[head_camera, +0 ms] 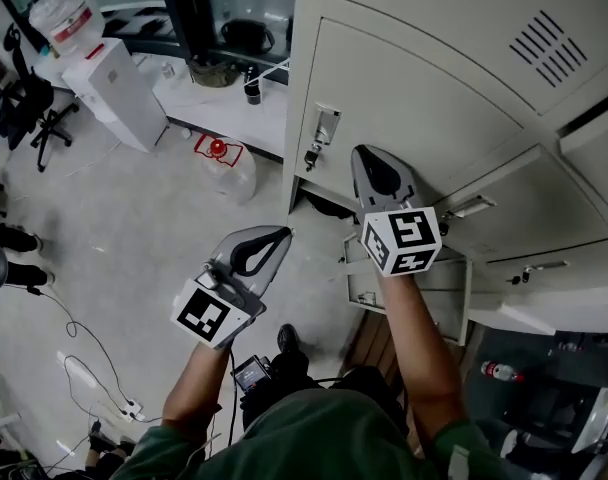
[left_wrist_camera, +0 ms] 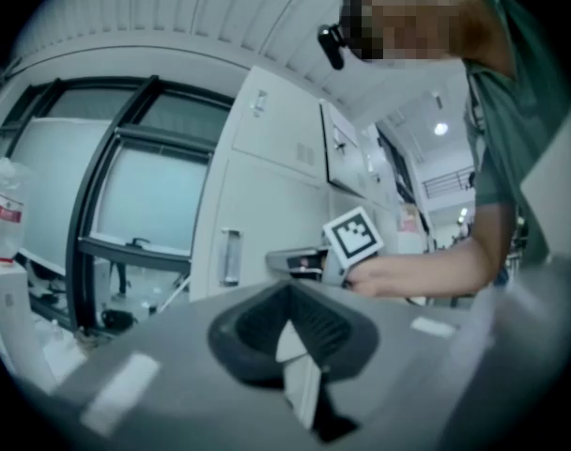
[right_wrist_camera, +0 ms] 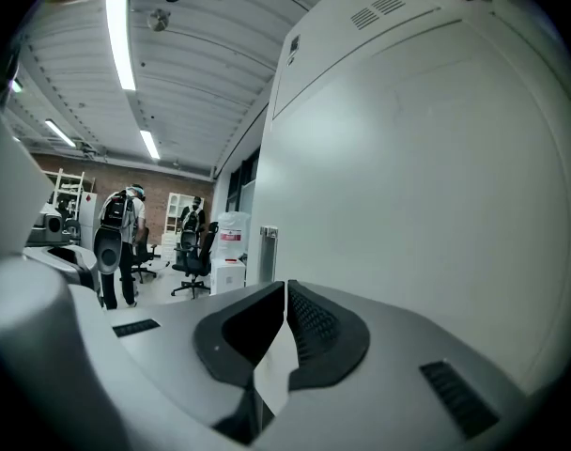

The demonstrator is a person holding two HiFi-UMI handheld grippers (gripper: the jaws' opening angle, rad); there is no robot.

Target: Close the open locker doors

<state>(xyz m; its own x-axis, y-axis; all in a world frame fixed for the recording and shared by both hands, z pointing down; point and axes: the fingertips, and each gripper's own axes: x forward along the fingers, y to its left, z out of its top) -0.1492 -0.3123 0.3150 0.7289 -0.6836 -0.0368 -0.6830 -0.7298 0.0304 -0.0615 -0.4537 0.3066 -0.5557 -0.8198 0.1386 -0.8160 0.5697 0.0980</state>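
Open beige metal locker door, low right, is not yet shut; upper door looks closed; left gripper and right gripper have jaws together, empty.

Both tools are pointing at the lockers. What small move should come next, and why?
Probably lower the right gripper to the open door just beneath it and push. Its jaws are together and empty, and the upper door it faces looks shut.
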